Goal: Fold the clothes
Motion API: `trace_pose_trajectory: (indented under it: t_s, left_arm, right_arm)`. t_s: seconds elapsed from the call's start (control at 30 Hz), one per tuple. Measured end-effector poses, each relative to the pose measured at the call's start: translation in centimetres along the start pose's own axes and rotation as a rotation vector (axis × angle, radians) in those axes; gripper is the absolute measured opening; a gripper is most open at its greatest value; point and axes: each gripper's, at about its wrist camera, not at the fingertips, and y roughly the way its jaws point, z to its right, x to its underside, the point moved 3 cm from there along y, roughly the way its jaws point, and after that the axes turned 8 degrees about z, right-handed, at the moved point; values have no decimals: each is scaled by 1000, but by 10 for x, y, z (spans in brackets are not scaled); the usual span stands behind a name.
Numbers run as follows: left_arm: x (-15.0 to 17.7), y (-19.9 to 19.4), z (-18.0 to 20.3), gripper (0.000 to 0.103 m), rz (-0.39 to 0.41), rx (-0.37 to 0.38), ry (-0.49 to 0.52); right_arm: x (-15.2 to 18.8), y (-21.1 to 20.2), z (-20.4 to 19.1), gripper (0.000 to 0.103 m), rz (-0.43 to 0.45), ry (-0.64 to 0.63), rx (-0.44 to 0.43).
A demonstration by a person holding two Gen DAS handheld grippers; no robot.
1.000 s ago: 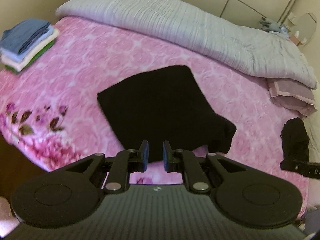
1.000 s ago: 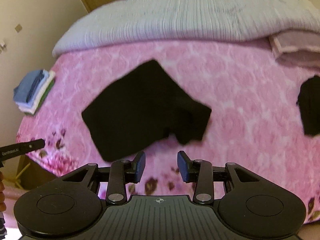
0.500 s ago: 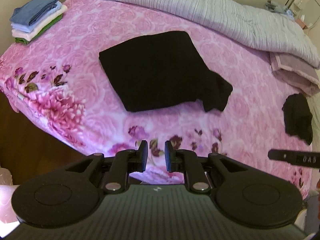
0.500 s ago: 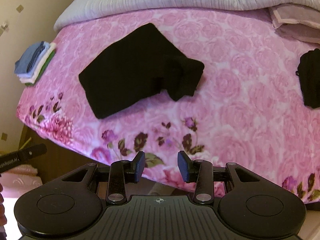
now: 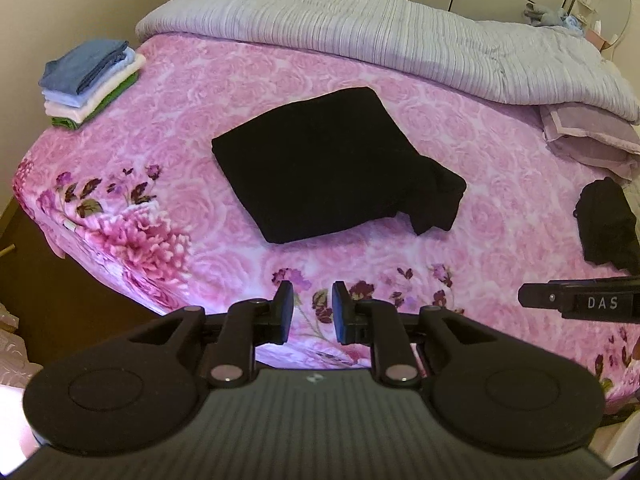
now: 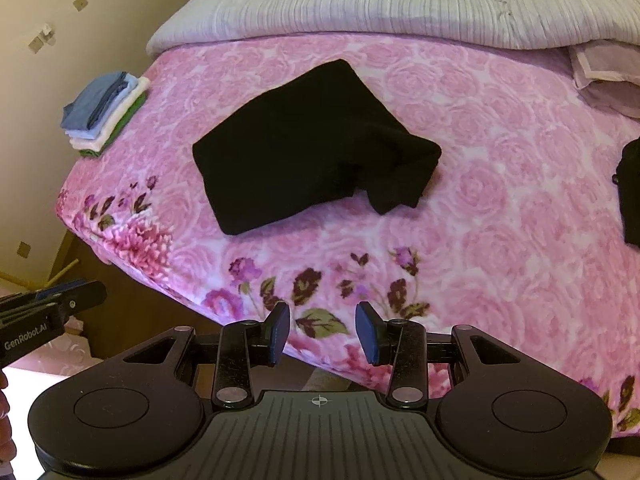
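At the far left corner of the bed sits a neat stack of folded clothes [image 5: 90, 82], blue pieces on top, then cream and green below; the right wrist view shows the same stack [image 6: 105, 112] near the bed's edge. It rests on a pink fleece blanket with a rose pattern [image 5: 208, 92], which covers the mattress and carries darker purple flowers along its near edge.

Near the middle of the blanket lies the folded black garment [image 5: 320, 164], a flat, roughly rectangular piece with one bunched, loosely folded end sticking out at its right side. In the right wrist view that garment [image 6: 308, 148] lies the same way, lumpy end to the right.

The left gripper [image 5: 312, 310] hangs off the near edge of the bed, well apart from the black garment, which lies ahead of it and slightly above centre. Its jaws stand a narrow gap apart with nothing between them. The right gripper [image 6: 322, 332] likewise sits back off the bed's edge, the garment ahead and a little to its left; its blue-padded jaws are spread wider, empty.

Behind stretches a ribbed grey quilt [image 5: 400, 32]. At the right edge lies a second crumpled black garment [image 5: 606, 224], well apart from both grippers.
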Motion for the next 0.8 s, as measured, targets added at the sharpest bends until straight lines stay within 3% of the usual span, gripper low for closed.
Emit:
trace_pose_trajectory:
  t_s: [0.47, 0.8]
  left_arm:
    - [-16, 8, 6, 20, 21, -2, 20]
    - [-25, 46, -36, 23, -26, 4, -60]
  right_arm:
    - [-15, 2, 9, 41, 28, 17, -7]
    - [-37, 28, 18, 41, 18, 76, 48]
